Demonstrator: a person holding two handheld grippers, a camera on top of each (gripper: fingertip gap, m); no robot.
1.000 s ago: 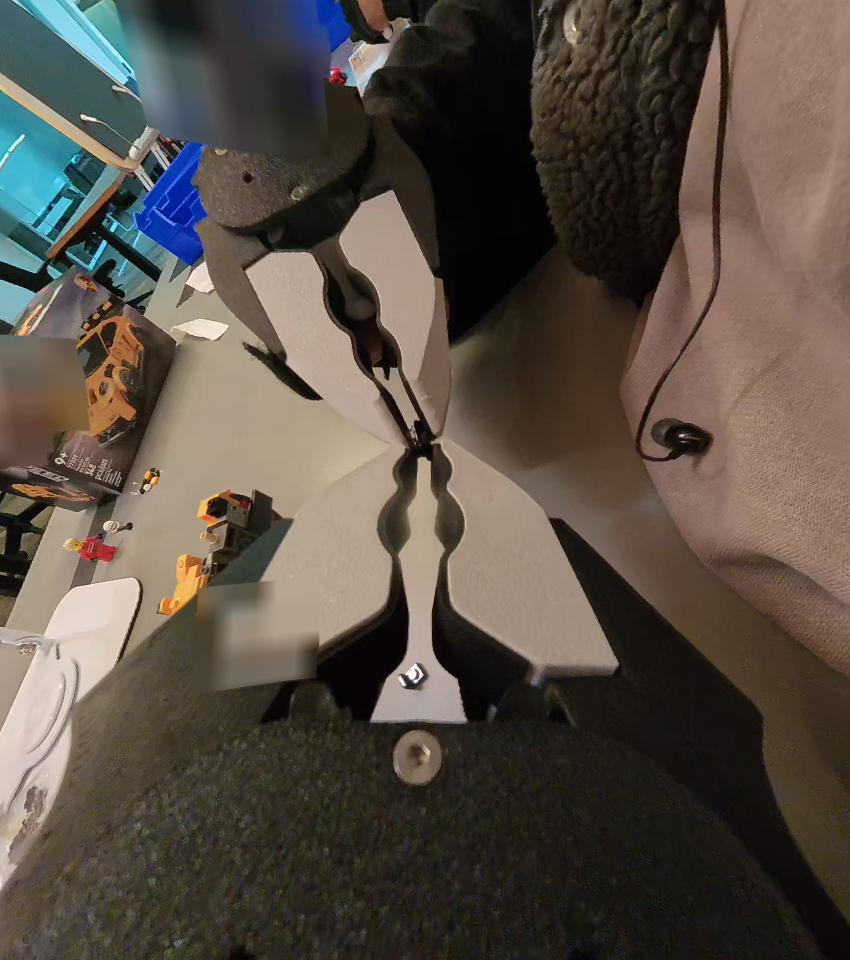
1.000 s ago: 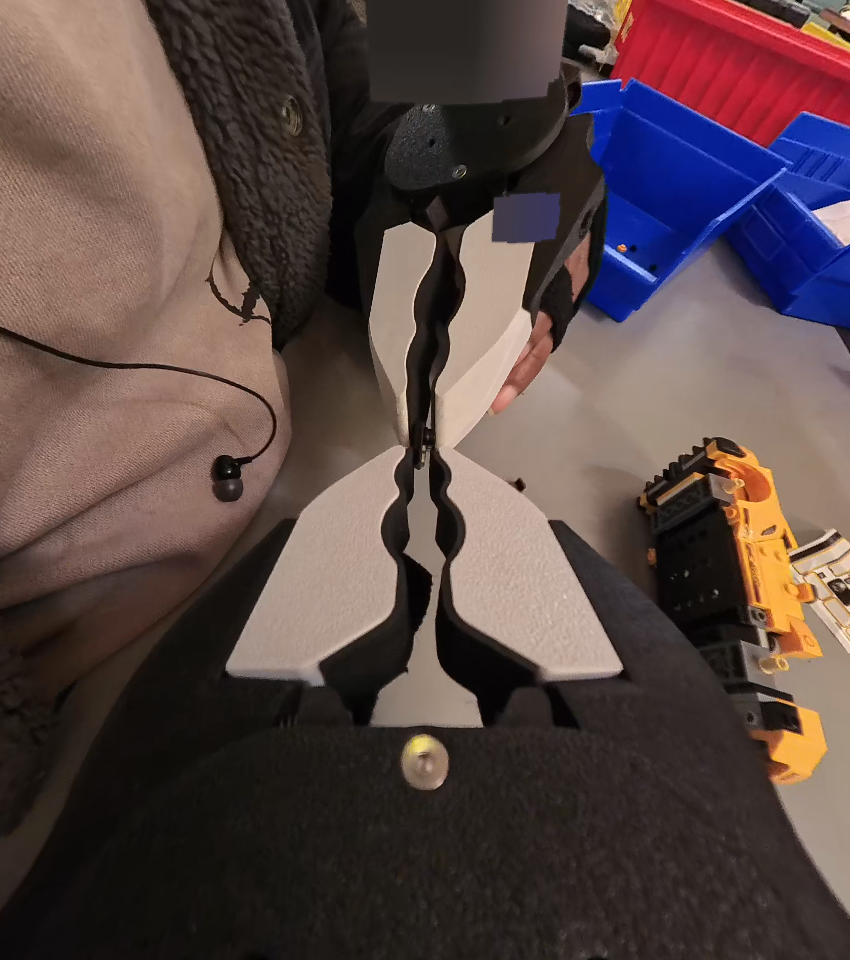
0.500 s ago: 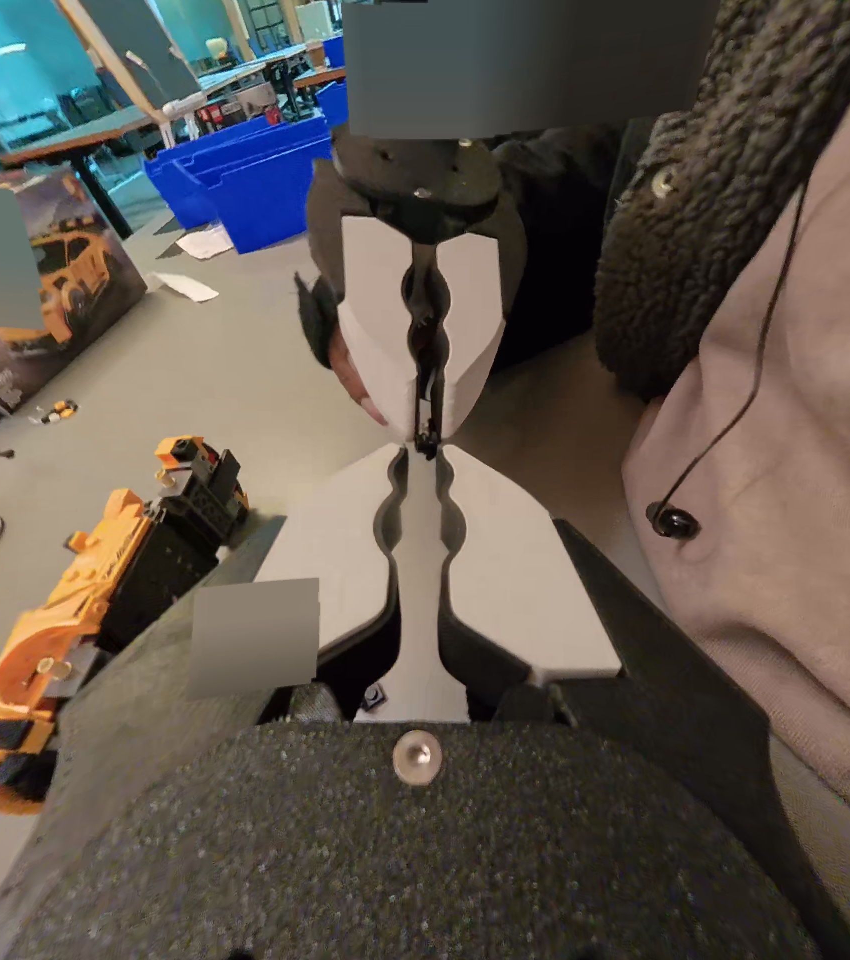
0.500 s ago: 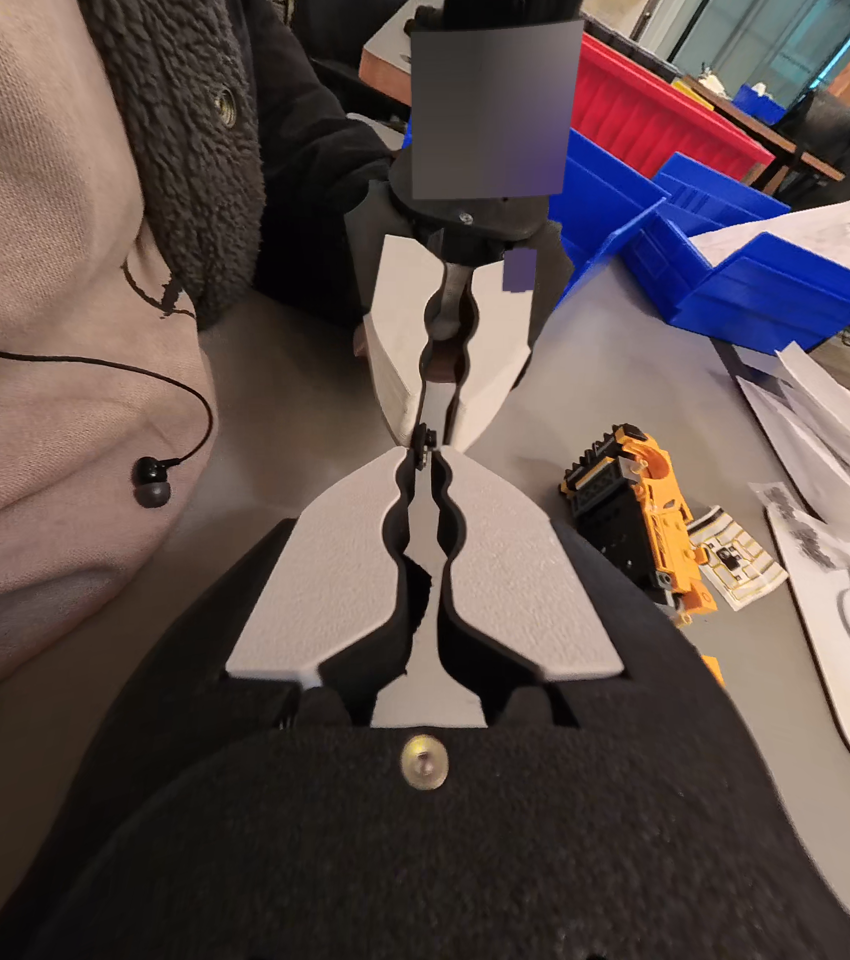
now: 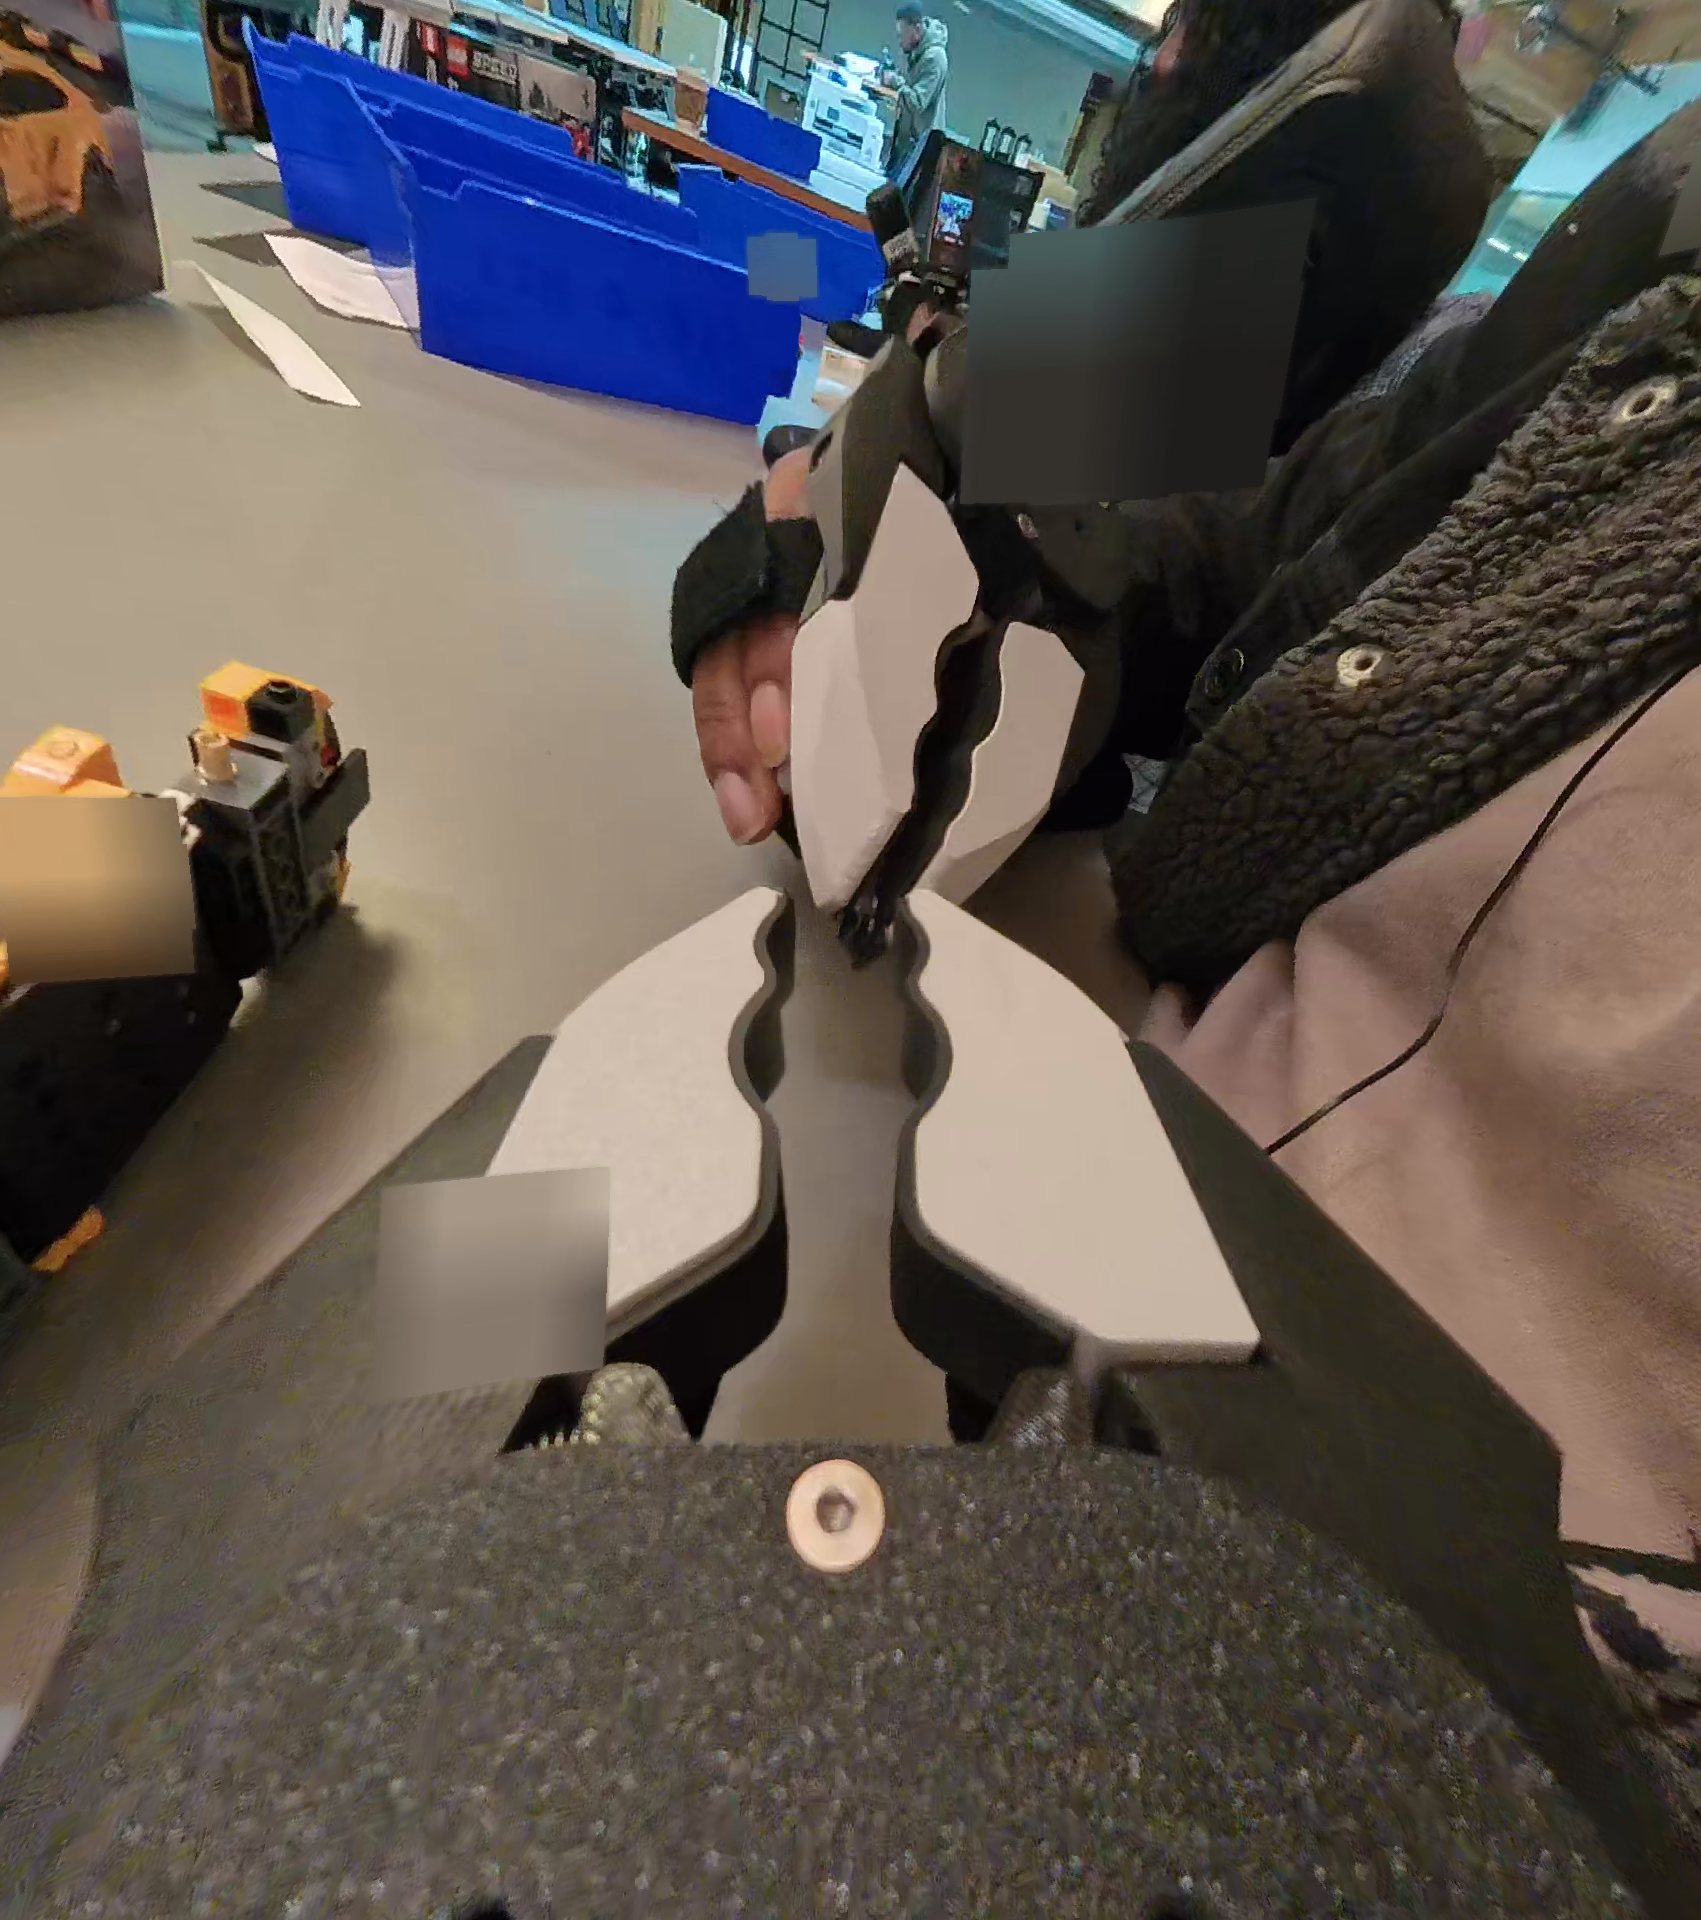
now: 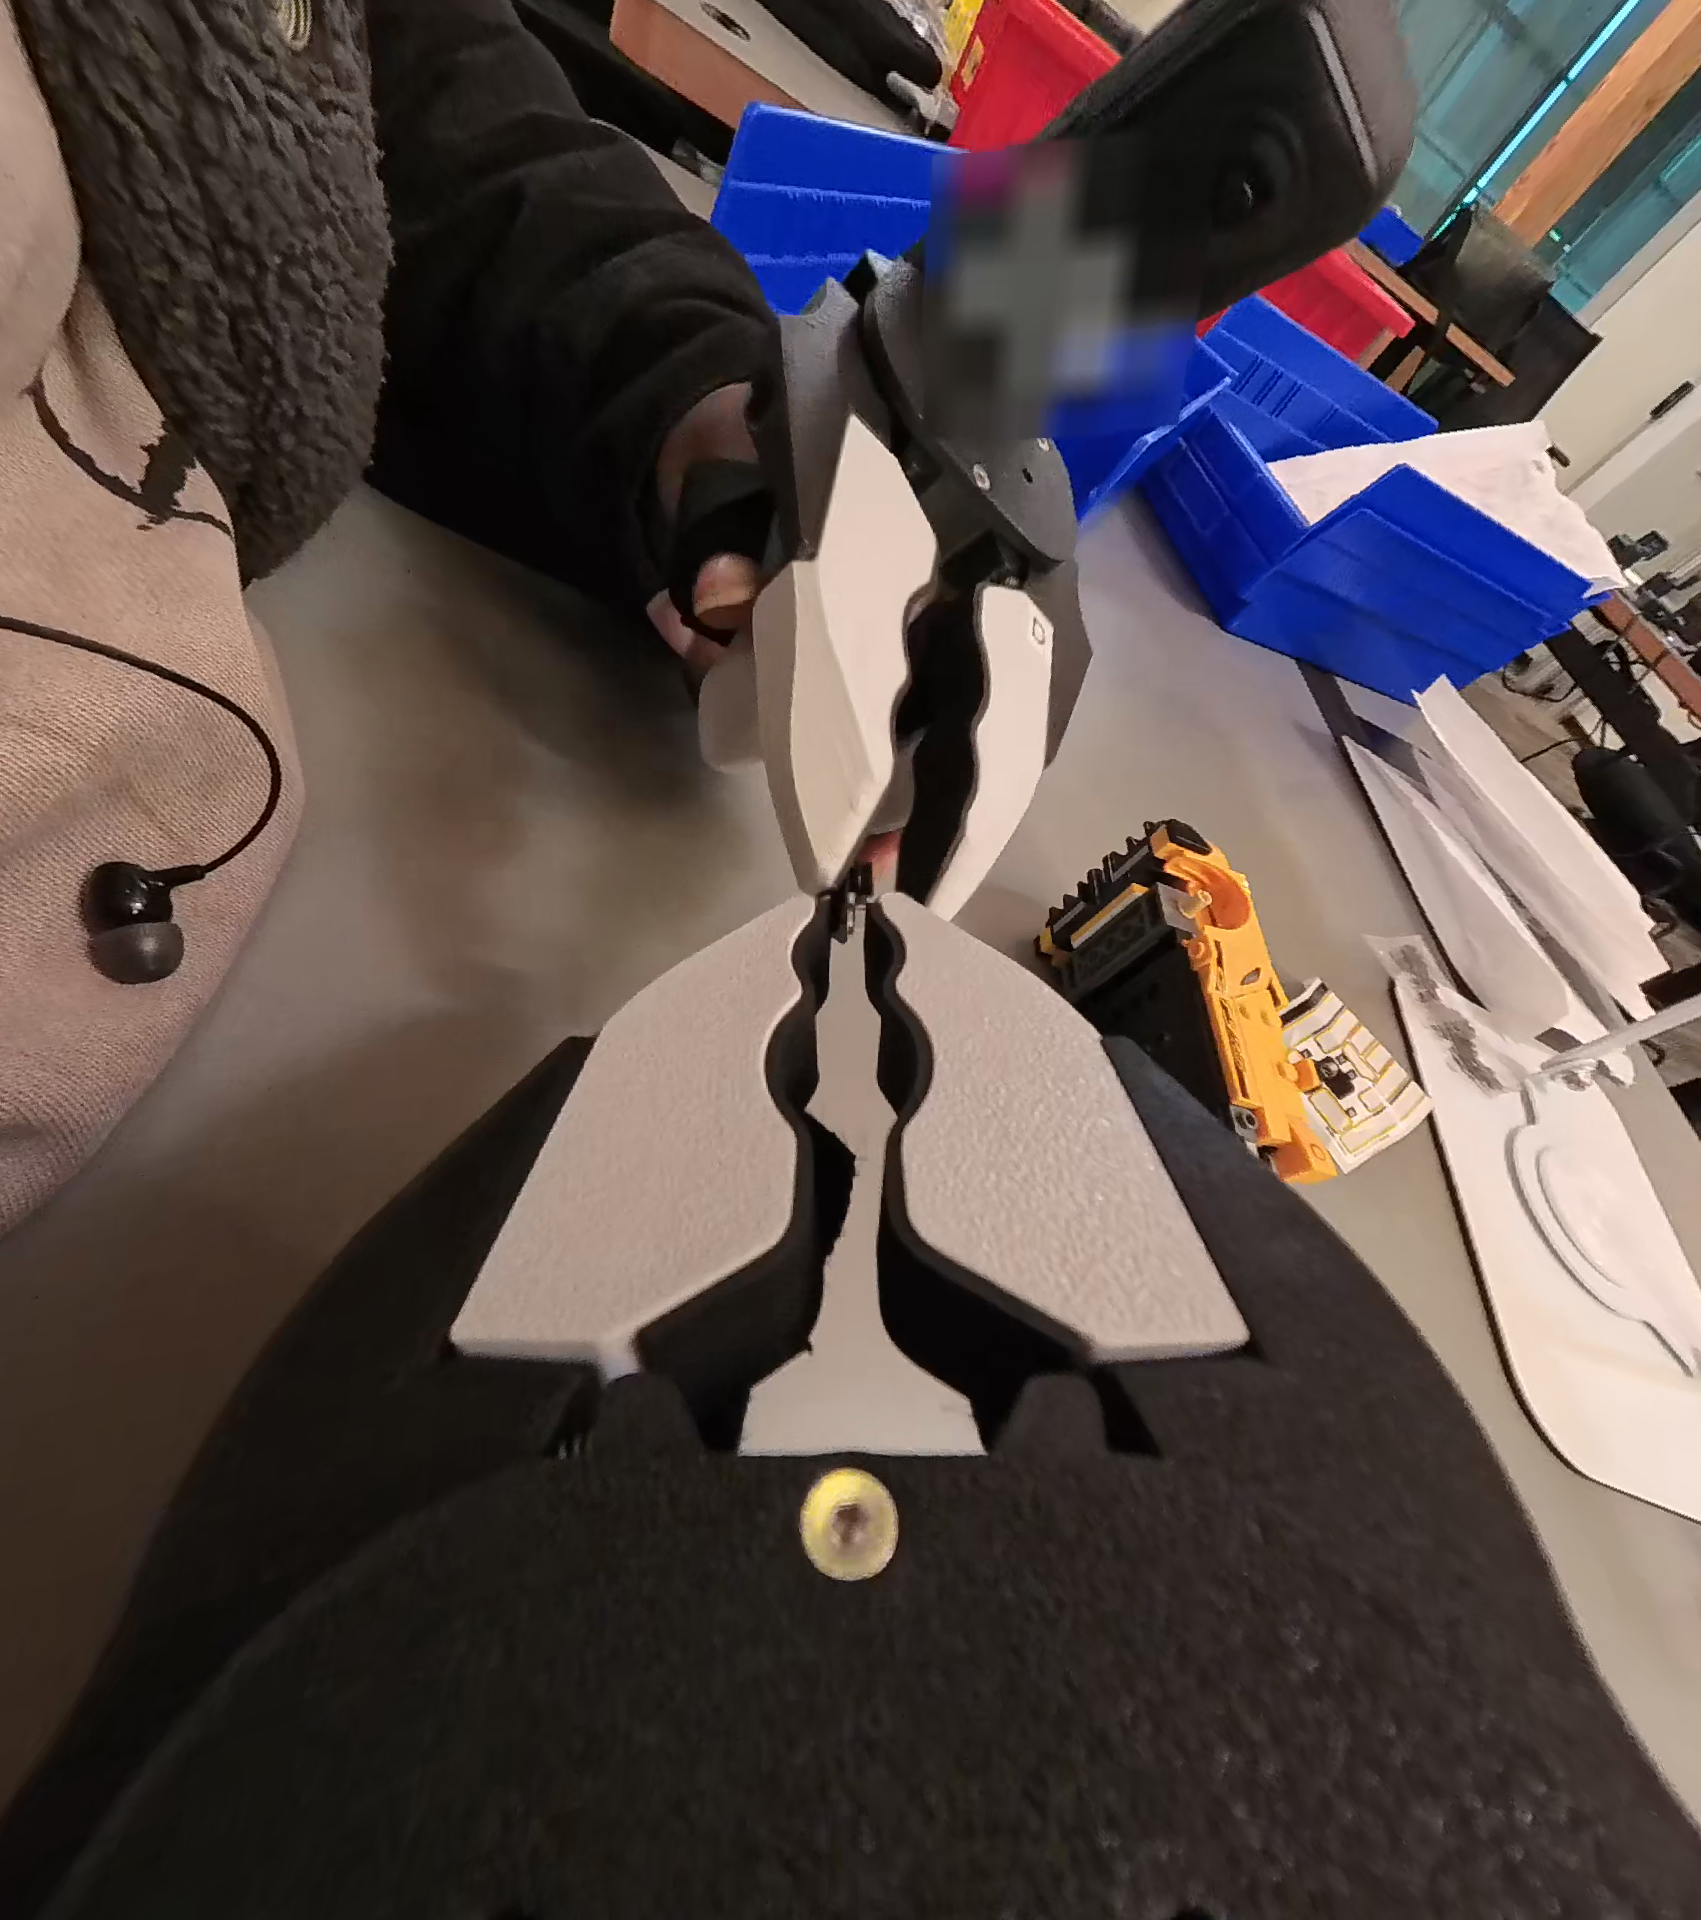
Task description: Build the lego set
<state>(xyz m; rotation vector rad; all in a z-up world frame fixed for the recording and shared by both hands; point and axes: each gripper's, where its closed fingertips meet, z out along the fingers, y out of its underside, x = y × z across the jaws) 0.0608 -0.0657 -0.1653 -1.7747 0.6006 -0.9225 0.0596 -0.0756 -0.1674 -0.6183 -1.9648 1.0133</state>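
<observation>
The two grippers meet tip to tip above the grey table, close to the person's torso. My right gripper [image 6: 851, 920] is shut on a small black lego piece [image 6: 848, 906]. In the left wrist view this piece [image 5: 864, 927] hangs from the right gripper's tips. My left gripper [image 5: 846, 914] is open, its fingers either side of the piece with a gap. It also shows from the front in the right wrist view [image 6: 882, 883]. The half-built orange and black lego car [image 5: 46, 935] lies on the table to the left, also seen in the right wrist view [image 6: 1199, 997].
Blue bins [image 5: 597, 281] stand at the back of the table, with a red bin [image 6: 1033, 62] behind. The lego box [image 5: 4, 156] is at the far left. A sticker sheet [image 6: 1345, 1091], papers [image 6: 1500, 831] and a white tray [image 6: 1604, 1299] lie beyond the car. My left and right fingertips are right by each other.
My left gripper's jaws have spread apart and let go of the small black piece, which stays in the right gripper. Both grippers have tilted, so more of the table shows.
</observation>
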